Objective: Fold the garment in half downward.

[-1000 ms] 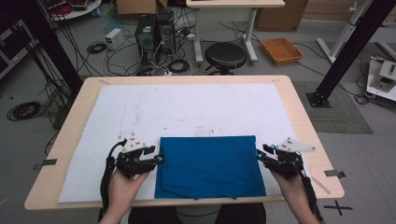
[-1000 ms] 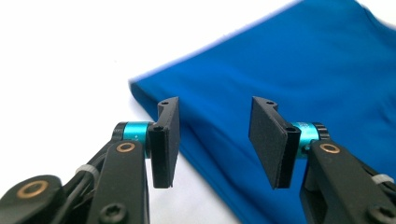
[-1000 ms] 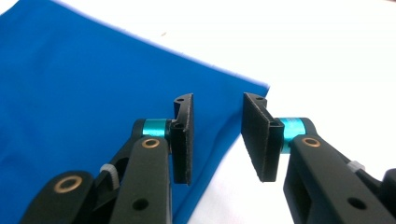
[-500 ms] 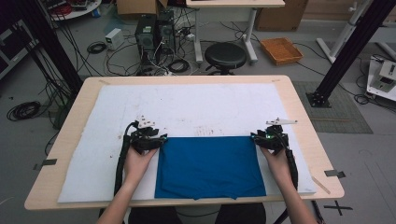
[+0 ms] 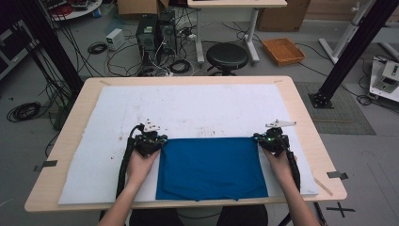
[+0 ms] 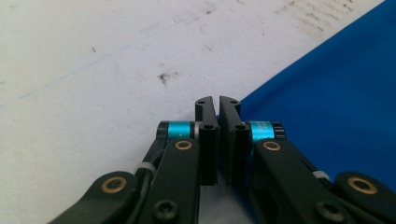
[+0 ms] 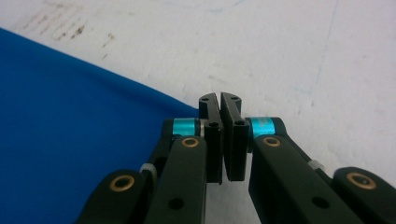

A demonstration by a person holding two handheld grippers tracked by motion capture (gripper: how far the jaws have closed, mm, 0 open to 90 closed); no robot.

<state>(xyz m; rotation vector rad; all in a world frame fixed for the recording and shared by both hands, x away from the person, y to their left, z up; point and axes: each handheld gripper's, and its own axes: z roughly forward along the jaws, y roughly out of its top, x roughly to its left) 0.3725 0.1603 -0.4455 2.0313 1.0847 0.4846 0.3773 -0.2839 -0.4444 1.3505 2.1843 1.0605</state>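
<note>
At the blue cloth's (image 5: 211,167) far corners, both tongs seemingly pinch.

Beyond your pale wooden desk (image 5: 301,108) you see a grey floor (image 5: 37,70), a round black stool (image 5: 227,55), tangled black cables (image 5: 96,48) and an orange tray (image 5: 283,51).

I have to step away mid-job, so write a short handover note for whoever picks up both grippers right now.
Left gripper: jaws shut, at the far left corner of the blue cloth; I cannot tell whether fabric is pinched.
Right gripper: jaws shut, at the far right corner; same doubt.
Cloth: lies flat as a folded rectangle on the white mat, its near edge toward the person.
Done: both grippers placed at the far corners.
Left: probably confirm the grip, then make the next fold.
</note>
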